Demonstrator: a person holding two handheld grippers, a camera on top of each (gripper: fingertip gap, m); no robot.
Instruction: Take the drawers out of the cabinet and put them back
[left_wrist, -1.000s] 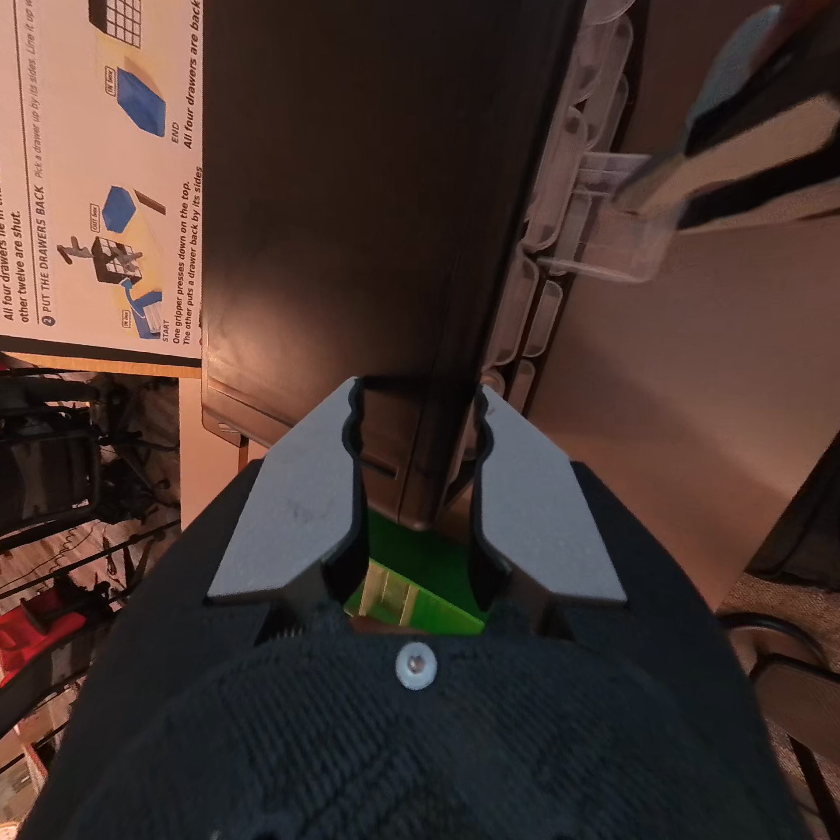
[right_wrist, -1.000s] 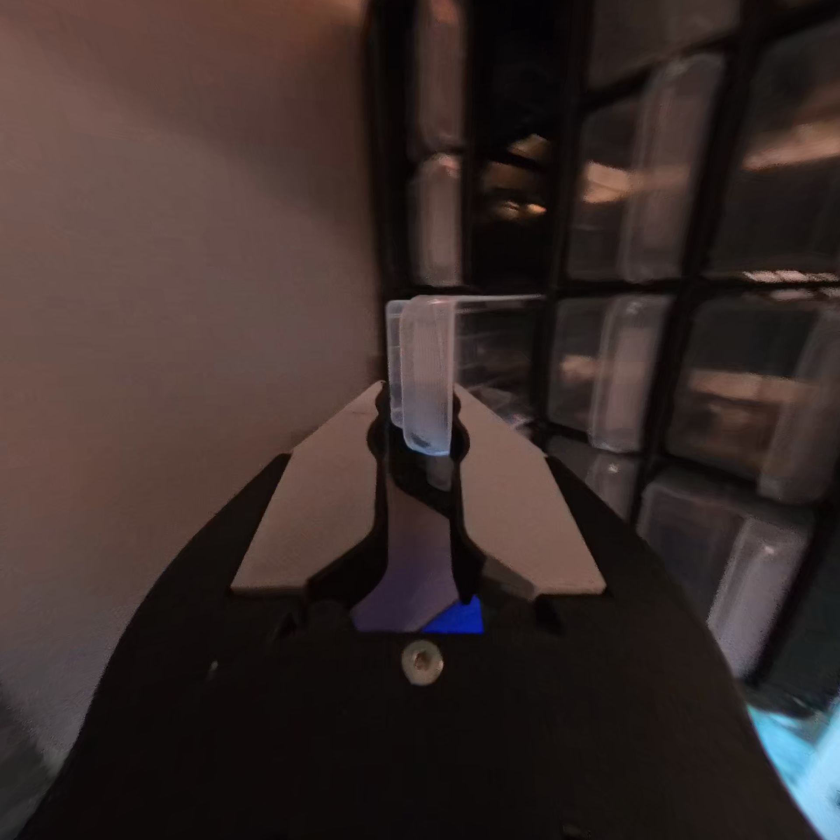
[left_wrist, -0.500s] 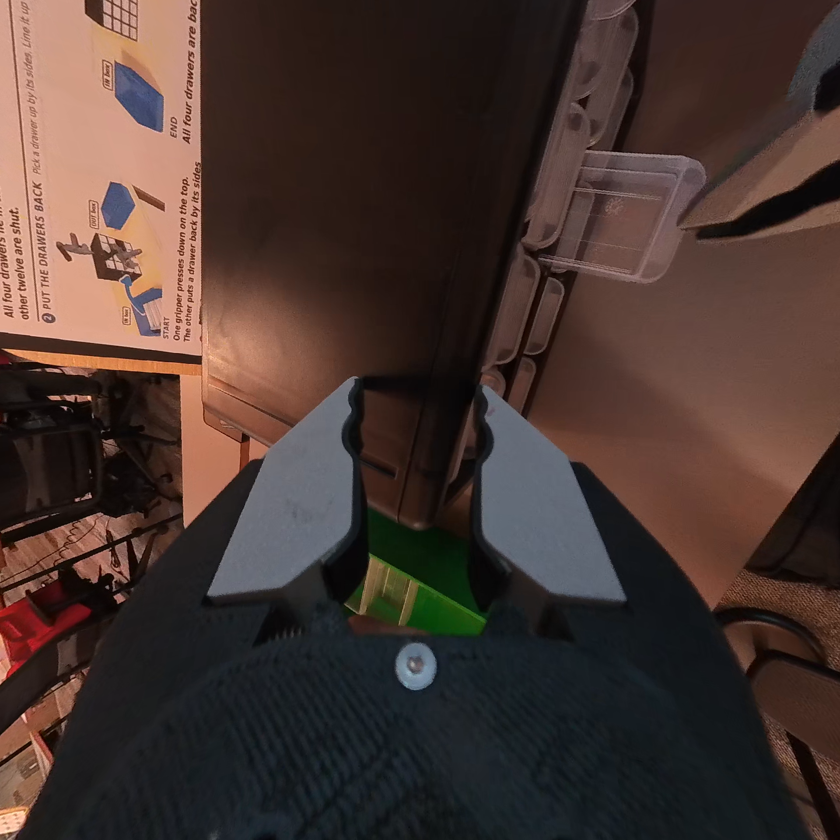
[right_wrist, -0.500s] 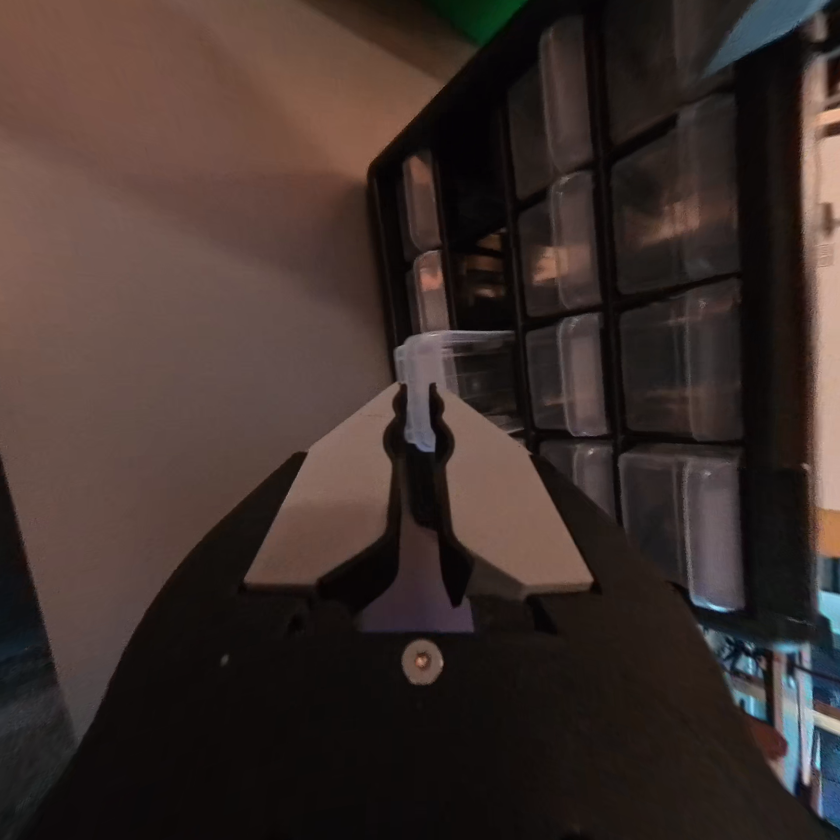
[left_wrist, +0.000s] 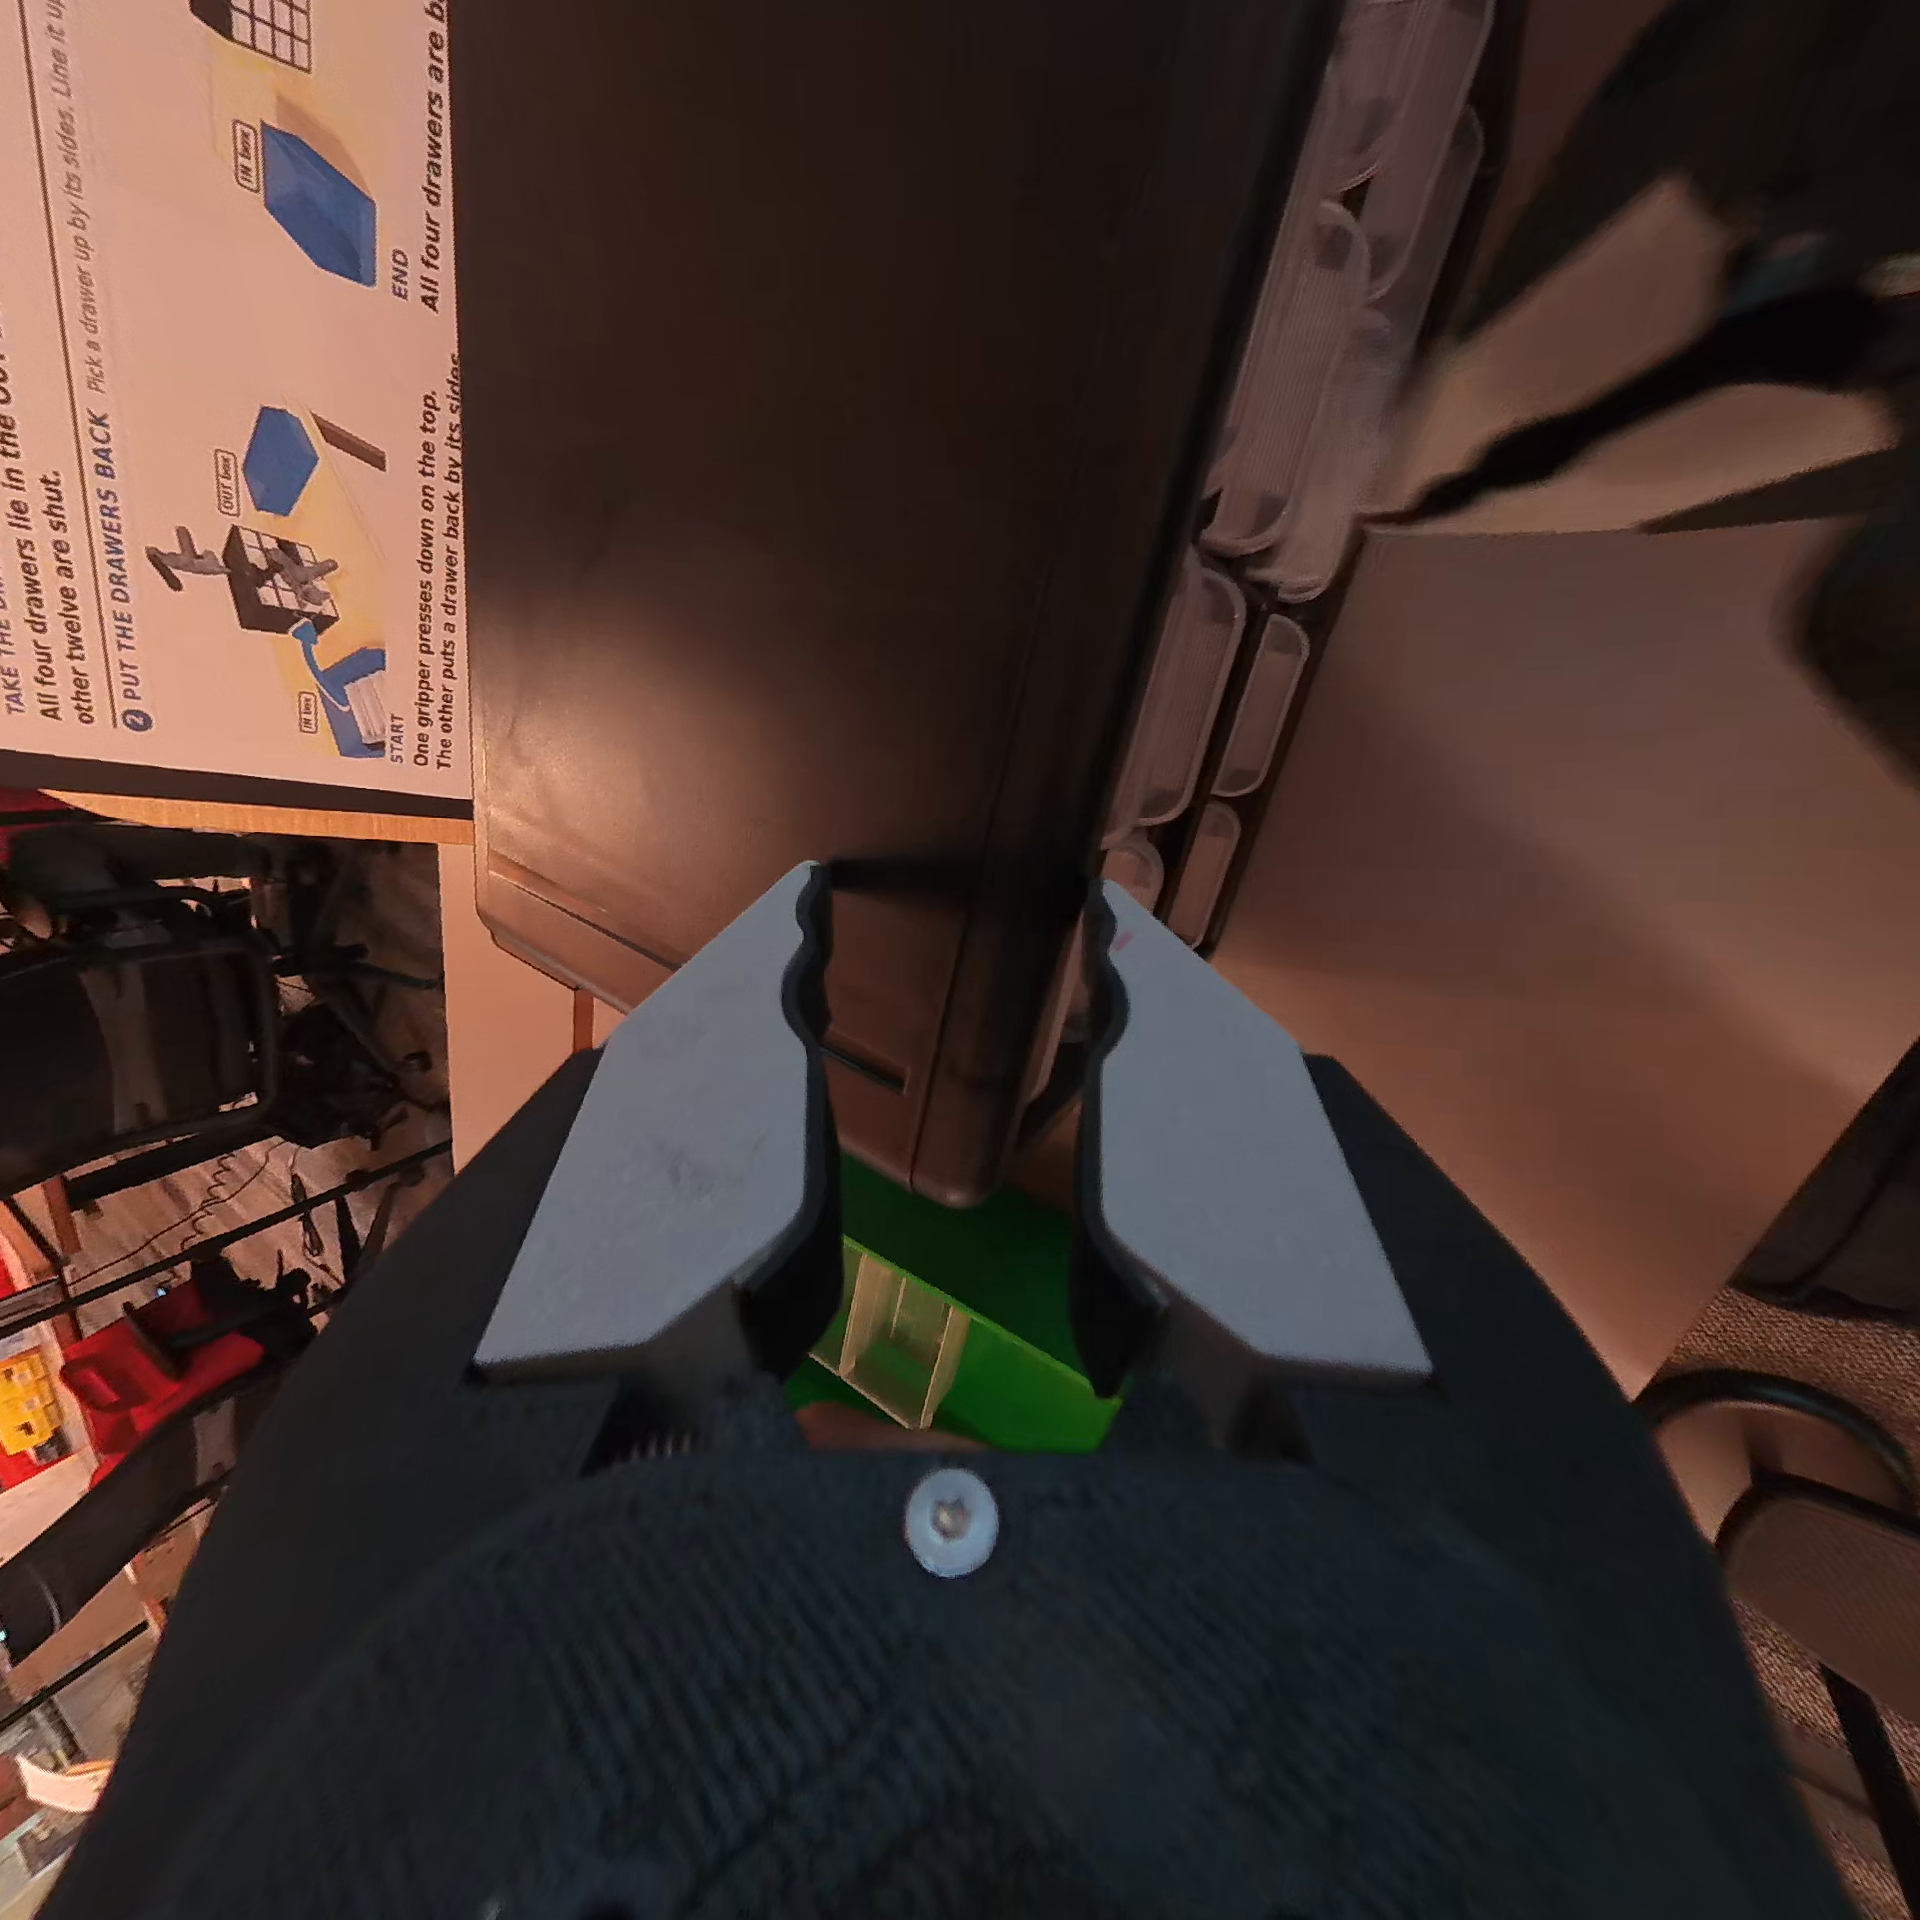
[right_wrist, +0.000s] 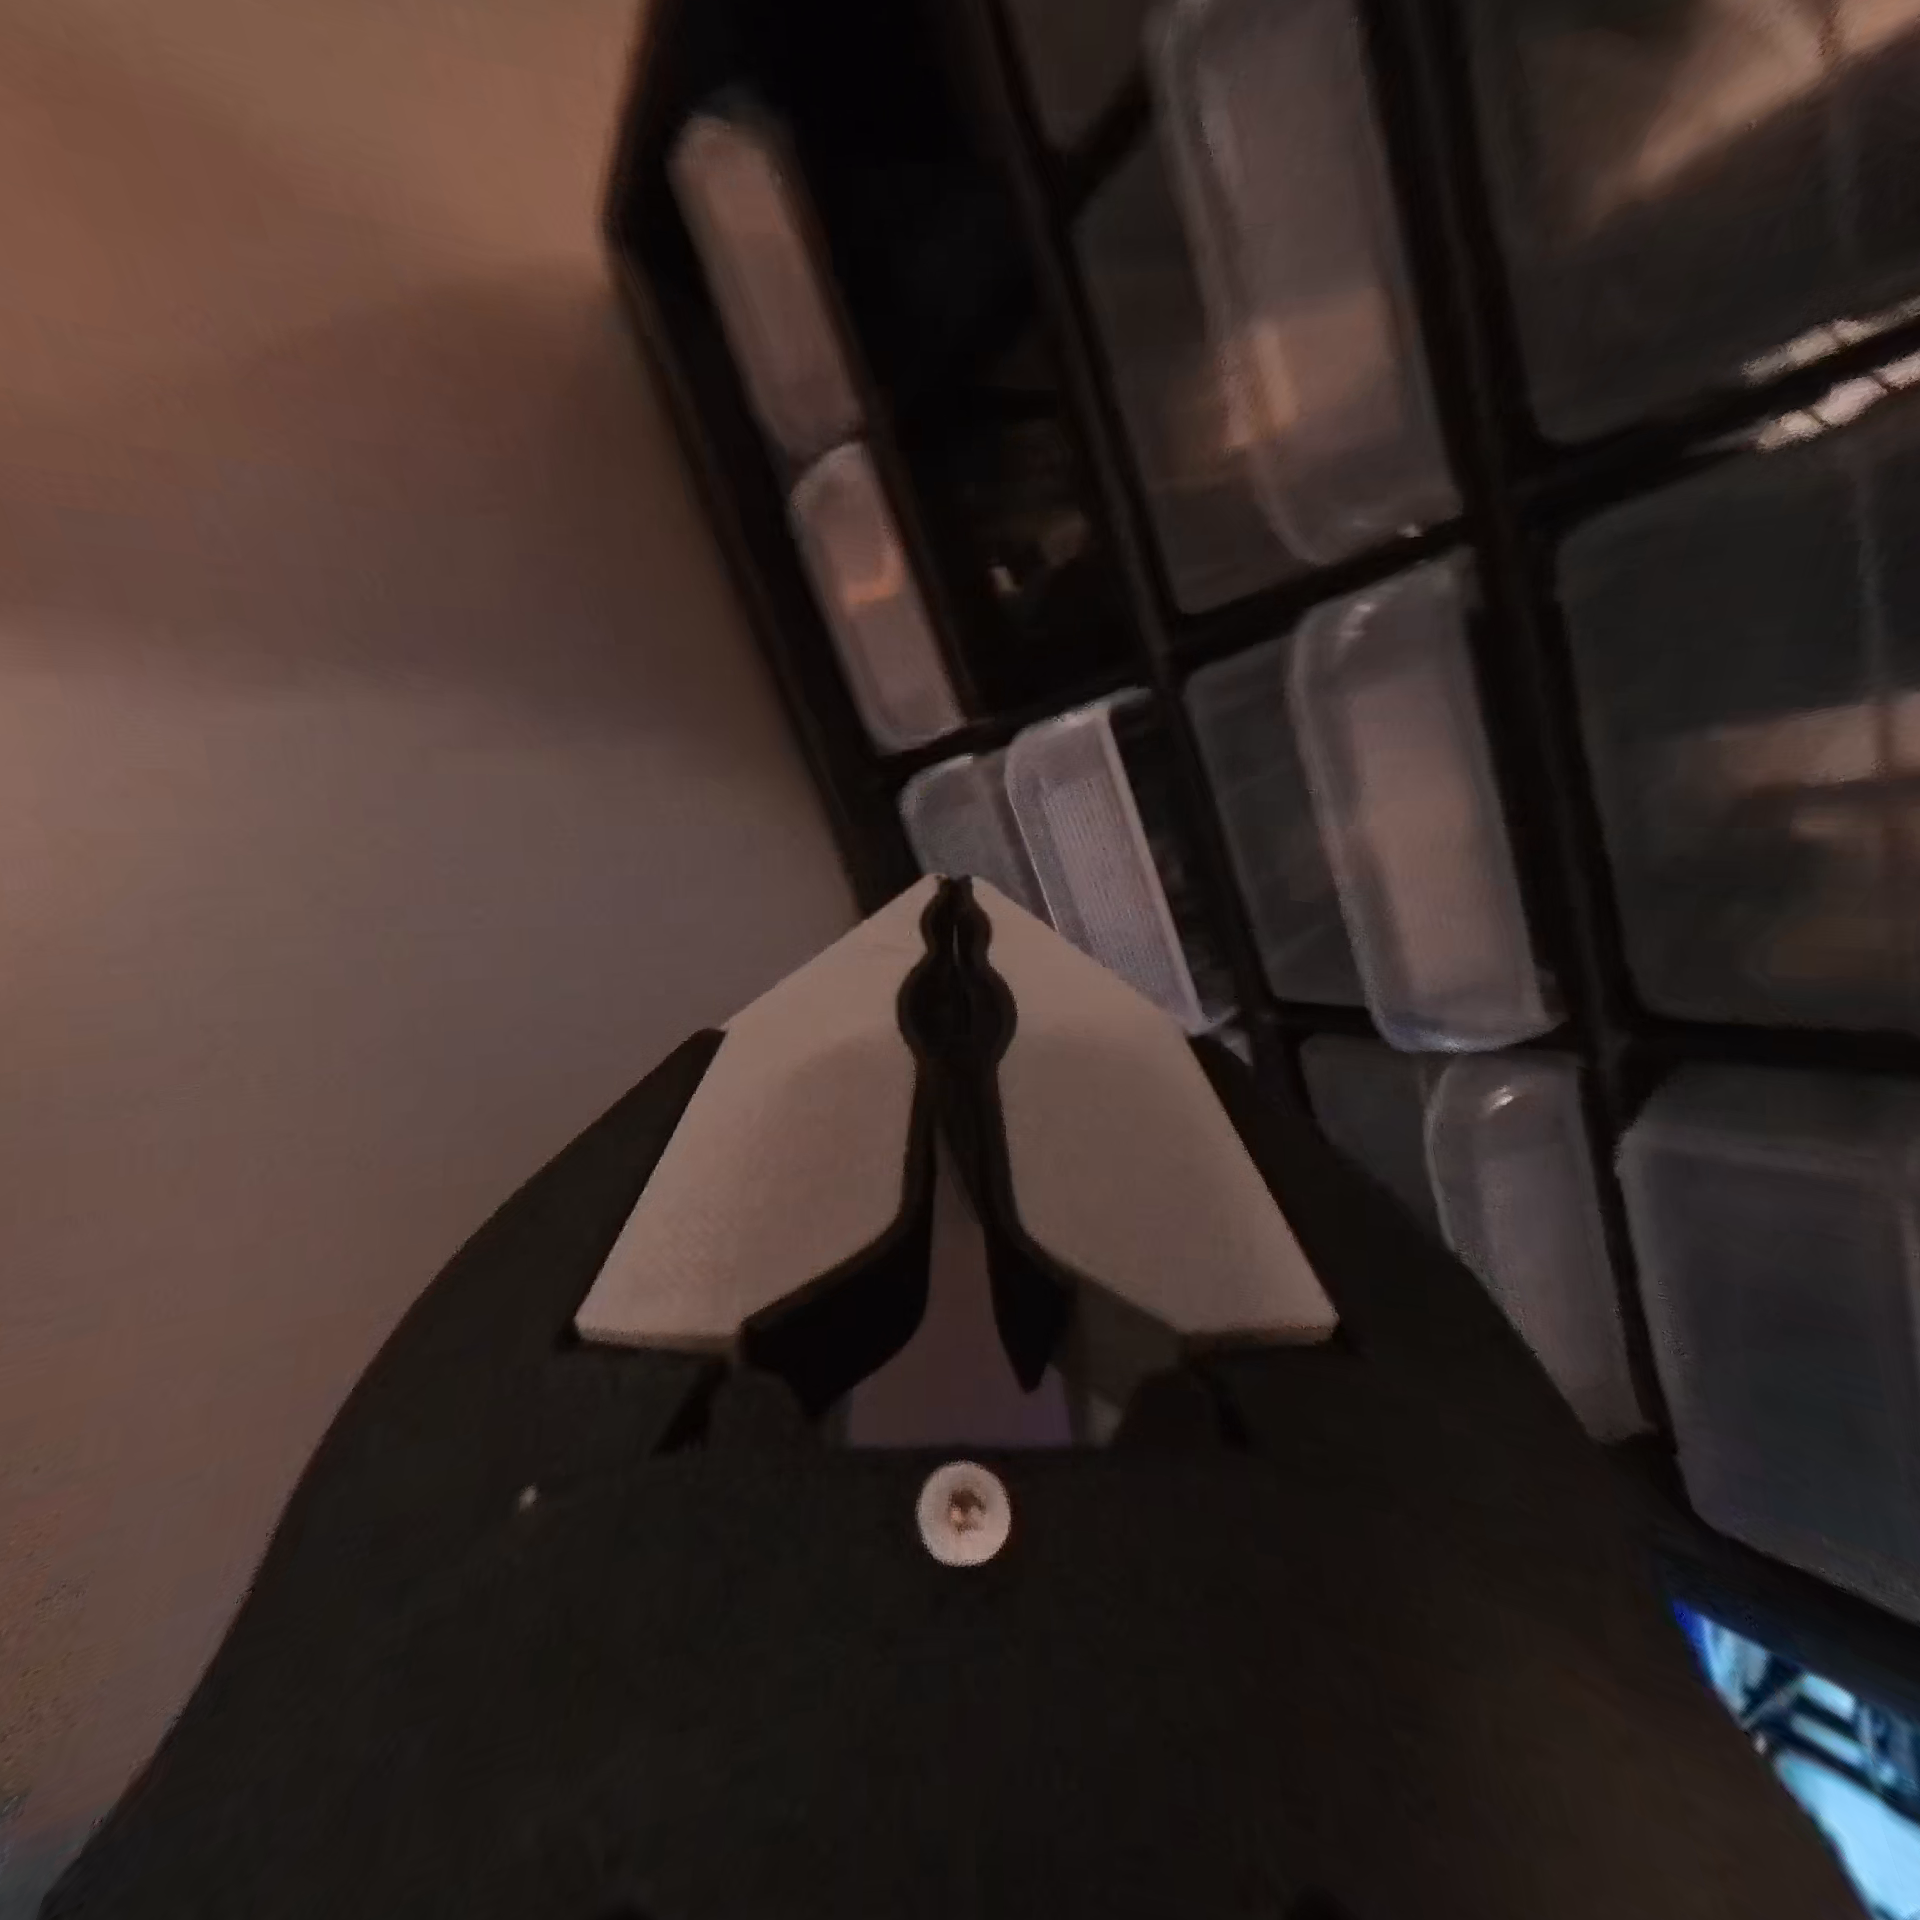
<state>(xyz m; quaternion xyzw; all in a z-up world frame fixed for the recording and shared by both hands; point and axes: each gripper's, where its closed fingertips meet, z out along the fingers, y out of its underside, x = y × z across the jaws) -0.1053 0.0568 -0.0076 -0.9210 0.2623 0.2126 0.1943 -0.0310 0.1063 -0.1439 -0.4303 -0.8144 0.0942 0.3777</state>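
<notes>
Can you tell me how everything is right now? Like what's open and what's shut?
Left gripper: open, on top of the cabinet.
Right gripper: shut, holding nothing.
Cabinet: standing on the table; one slot empty and dark.
Drawer by the right gripper: in its slot, sticking out slightly.
Other drawers: pushed in.
Green box: holds a clear drawer.

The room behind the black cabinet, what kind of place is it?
Probably a workshop or lab, not a home. The black cabinet of small clear drawers stands on a table beside a printed instruction sheet, with stands and cables cluttering the floor behind.
</notes>
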